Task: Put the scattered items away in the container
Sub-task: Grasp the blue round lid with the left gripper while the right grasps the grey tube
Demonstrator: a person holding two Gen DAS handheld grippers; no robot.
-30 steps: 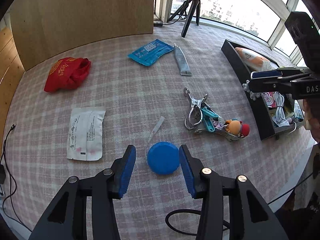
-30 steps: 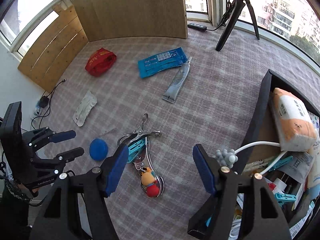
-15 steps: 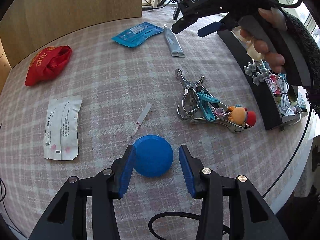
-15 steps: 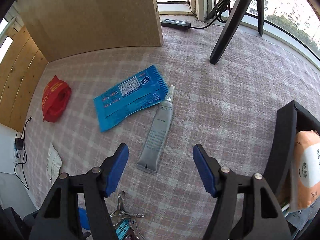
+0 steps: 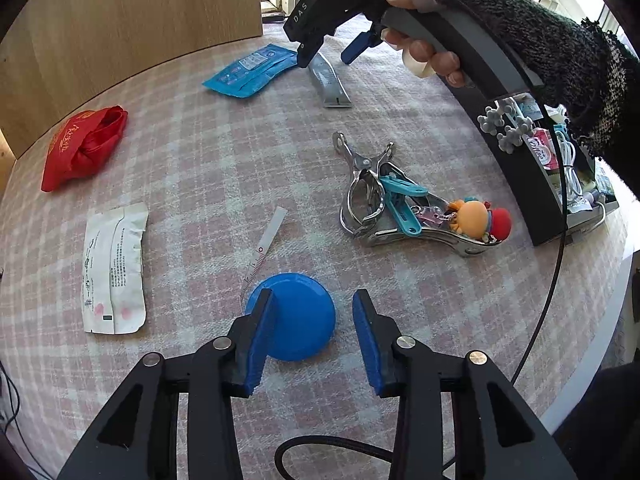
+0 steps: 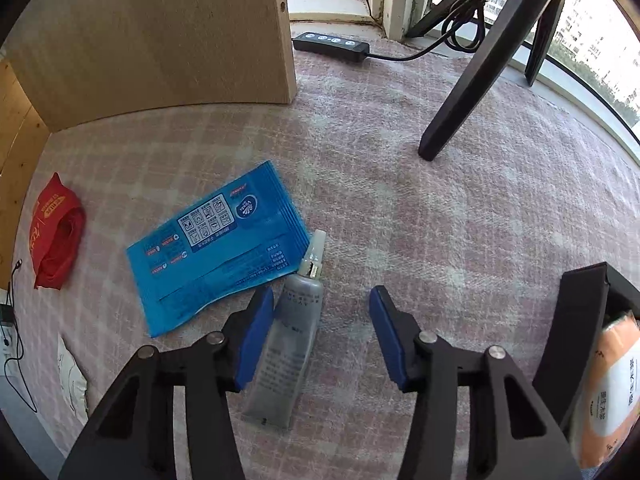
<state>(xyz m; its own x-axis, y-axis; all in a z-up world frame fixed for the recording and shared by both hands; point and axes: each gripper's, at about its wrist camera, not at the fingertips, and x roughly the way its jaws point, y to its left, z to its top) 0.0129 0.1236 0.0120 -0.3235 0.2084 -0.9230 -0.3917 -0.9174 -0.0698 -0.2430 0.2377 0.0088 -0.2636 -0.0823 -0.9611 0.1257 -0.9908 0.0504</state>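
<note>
Swung far across the checked cloth since a second ago: right gripper, then near the keychain pile and the container, now poised over the grey tube. Dropped a little closer over the blue round lid: left gripper, the lid now larger between its pads.

Jaws of both closing, neither yet gripping. Left pad overlapping the lid's left edge in the left wrist view, right pad apart from it, with cloth showing between. Cannot tell whether the left pad touches. Tube lying just inside the right gripper's left pad, nozzle pointing far, wide gap to the right pad.

Already in the black container at the right edge of the table: an orange-and-white wipes pack, a white cable, small packets, grey knobbly pieces on the near wall. Task partly done, judging by that.

Left on the cloth:
- blue lid, near centre
- grey tube, far centre, touching the blue flat packet at the packet's right corner
- red folded bag, far left
- white printed sachet, near left
- thin paper strip just beyond the lid
- tangle of metal clips, teal pegs and an orange figure keychain, right of centre, near the container

Roughly seven loose things remaining, two of them about to be picked, by the look of it. Likely next: close fully on lid and tube, lift, carry right to the container.
</note>
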